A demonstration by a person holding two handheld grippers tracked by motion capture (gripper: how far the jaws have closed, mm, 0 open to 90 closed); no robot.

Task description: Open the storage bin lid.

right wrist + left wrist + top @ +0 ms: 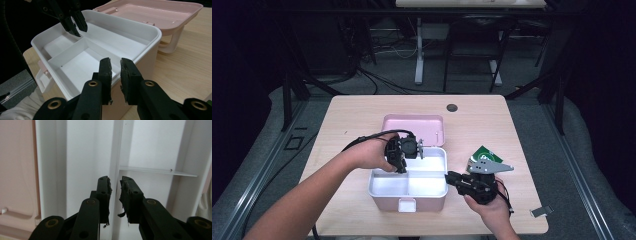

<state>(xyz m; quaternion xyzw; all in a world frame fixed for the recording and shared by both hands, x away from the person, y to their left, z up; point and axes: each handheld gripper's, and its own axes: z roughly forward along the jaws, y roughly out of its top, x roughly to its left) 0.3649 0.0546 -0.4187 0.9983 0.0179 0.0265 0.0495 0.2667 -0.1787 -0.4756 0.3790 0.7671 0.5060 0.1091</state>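
Observation:
A pink box [407, 202] stands open mid-table with a white divided tray [432, 172] inside and its lid [414, 127] laid back behind it. My left gripper [399, 167] hangs over the tray's left back part, jaws pointing down. In the left gripper view its jaws [115, 182] stand a narrow gap apart, lined up over a white divider wall [116, 157], nothing gripped. My right gripper [448, 176] is at the tray's right rim. In the right gripper view the jaws [115, 62] are slightly apart, with the rim [147, 47] running behind them. The left gripper [77, 27] shows there too.
A green packet [484, 154] lies on the table right of the box, behind my right gripper. A small metal clip [540, 211] sits near the table's front right corner. A dark round hole [452, 107] marks the tabletop behind the lid.

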